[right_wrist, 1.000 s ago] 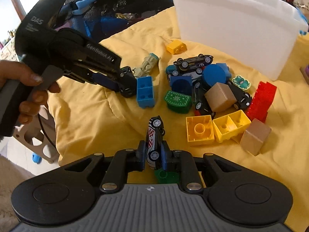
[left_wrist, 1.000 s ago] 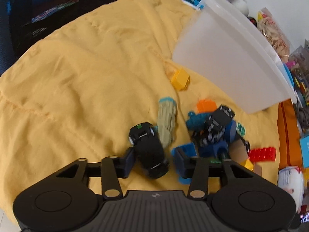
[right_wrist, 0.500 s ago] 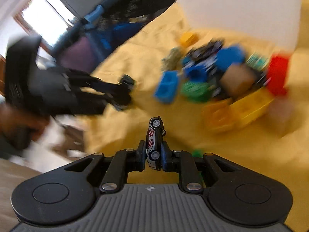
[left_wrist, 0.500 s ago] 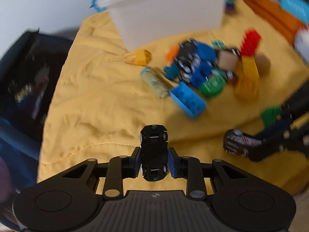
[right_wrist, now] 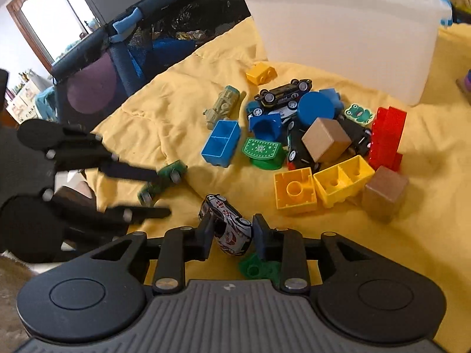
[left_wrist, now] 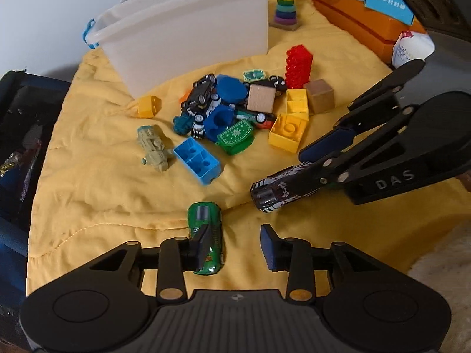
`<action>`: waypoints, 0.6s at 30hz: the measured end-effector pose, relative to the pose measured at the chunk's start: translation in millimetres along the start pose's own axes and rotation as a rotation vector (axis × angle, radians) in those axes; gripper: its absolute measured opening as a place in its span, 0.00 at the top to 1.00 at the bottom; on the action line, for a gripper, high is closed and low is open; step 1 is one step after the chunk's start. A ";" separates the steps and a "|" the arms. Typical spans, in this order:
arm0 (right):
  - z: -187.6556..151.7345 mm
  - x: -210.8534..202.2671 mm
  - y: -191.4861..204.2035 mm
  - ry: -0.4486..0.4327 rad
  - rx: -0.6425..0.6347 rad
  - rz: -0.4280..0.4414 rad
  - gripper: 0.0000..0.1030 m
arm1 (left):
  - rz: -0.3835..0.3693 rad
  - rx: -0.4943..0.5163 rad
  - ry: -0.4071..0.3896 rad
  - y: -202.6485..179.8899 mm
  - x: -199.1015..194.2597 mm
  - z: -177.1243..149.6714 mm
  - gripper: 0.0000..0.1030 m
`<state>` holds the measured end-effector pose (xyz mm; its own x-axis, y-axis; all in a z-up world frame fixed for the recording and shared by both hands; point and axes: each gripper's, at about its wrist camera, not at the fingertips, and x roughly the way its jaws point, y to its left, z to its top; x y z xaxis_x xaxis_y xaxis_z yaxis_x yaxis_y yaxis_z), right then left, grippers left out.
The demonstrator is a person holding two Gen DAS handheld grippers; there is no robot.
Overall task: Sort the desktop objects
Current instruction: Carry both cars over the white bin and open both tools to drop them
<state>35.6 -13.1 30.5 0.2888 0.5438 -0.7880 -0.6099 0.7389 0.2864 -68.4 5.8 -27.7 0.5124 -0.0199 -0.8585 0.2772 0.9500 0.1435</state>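
I am holding the left gripper (left_wrist: pixel 234 242) low over the near edge of the yellow blanket (left_wrist: pixel 97 176) with its fingers spread wide apart. The green car (left_wrist: pixel 206 235) is lying on the blanket just beside the left finger (left_wrist: pixel 200 242); I cannot tell whether the pad is touching it, and the right finger is standing well clear of it.

I am holding the right gripper (right_wrist: pixel 231 235) with its fingers partly apart around the white car (right_wrist: pixel 229 229). The car is sitting tilted between the pads, nose pointing away to the left, with a visible gap on its right side, so it is not being clamped. In the left wrist view the same car (left_wrist: pixel 279 189) is showing at the tip of the right gripper, close to the blanket. A green block (right_wrist: pixel 259 267) is lying on the blanket under the right finger.

The remaining pile is sitting farther away on the blanket: a blue block (left_wrist: pixel 197 160), a tan toy vehicle (left_wrist: pixel 153 147), a black car (left_wrist: pixel 200 94), two yellow blocks (left_wrist: pixel 288 131), a red block (left_wrist: pixel 298 61) and two wooden cubes (left_wrist: pixel 260 98). The white bin (left_wrist: pixel 188 32) is standing just beyond the pile, with a small yellow block (left_wrist: pixel 148 106) near its left corner. A rainbow ring stacker (left_wrist: pixel 285 0) is standing to the right of the bin.
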 end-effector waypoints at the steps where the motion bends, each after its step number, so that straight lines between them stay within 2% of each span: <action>1: -0.2 -0.5 0.3 -0.001 -0.010 -0.005 0.66 | 0.014 -0.005 -0.006 0.9 -3.3 -0.4 0.60; 5: -0.8 -1.9 6.9 0.006 -0.070 -0.002 0.66 | 0.046 -0.061 -0.011 17.4 -10.6 -2.5 0.46; 9: 1.0 -5.9 24.0 -0.015 -0.182 -0.060 0.65 | 0.042 -0.099 0.020 30.1 -1.1 -6.9 0.46; 11: 2.9 -10.8 32.6 -0.040 -0.291 -0.150 0.61 | 0.025 -0.098 0.025 31.0 2.2 -7.1 0.46; 12: 4.2 -11.3 35.4 -0.031 -0.342 -0.174 0.61 | 0.023 -0.093 0.025 30.4 3.4 -7.2 0.46; 13: 5.6 -11.7 37.4 -0.012 -0.389 -0.160 0.61 | 0.022 -0.084 0.028 29.4 5.8 -6.6 0.46; 15: 5.8 -9.8 42.5 0.041 -0.478 -0.092 0.62 | 0.015 -0.064 0.035 28.4 11.3 -5.5 0.46; 18: 1.1 7.5 57.1 0.100 -0.637 -0.134 0.62 | 0.007 -0.069 0.049 31.7 22.2 -3.5 0.46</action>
<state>3.8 33.6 41.6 0.3415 0.4012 -0.8499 -0.8997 0.4012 -0.1722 -51.1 36.6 -44.0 0.4738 0.0007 -0.8806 0.2157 0.9695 0.1168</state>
